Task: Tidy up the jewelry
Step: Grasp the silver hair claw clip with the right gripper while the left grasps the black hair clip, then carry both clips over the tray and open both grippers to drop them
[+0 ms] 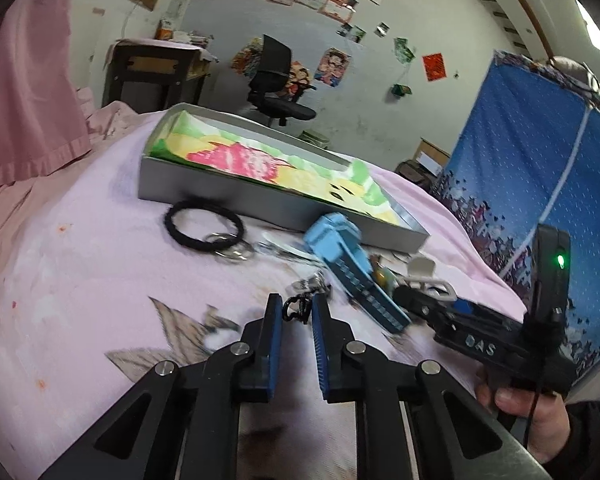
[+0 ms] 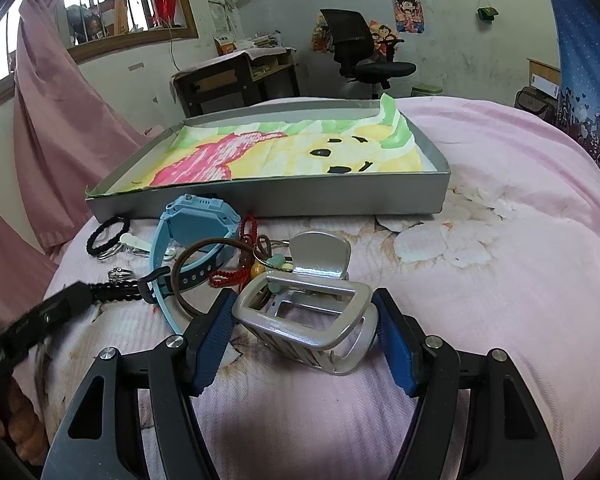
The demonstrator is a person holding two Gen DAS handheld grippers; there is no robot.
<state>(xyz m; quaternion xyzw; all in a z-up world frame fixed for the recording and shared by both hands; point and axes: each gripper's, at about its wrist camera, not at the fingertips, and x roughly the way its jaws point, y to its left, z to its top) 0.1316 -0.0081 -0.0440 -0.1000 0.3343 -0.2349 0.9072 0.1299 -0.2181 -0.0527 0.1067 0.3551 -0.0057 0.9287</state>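
Two pickups under way on the pink bed sheet [image 2: 500,152], nothing in the grey box [image 2: 260,200] yet but its cartoon-print lining. Left tongs [image 1: 296,312] narrowed around a small black braided cord with a hook end [image 1: 294,308]; actual pinch hard to confirm through the blur, pads just beside it on either side. Right tongs [image 2: 304,320] spread wide, straddling a silver claw hair clip [image 2: 304,312], blue pads [image 2: 216,328] close to its sides with no squeeze showing.

Rest of the pile lying just before the box's near wall: blue watch [image 2: 192,220], brown hair tie [image 2: 204,256], red beaded cord [image 2: 244,240], black scrunchie [image 2: 104,236], a metal ring [image 2: 120,274].

Step in hand, by the look of it: gripping, ahead of any lift. Next move likely needs the right tongs closing square on the clip's frame, then up and over the near wall. Risk: smooth metal twisting out of the pads, and the left's cord dragging the neighbouring watch strap.
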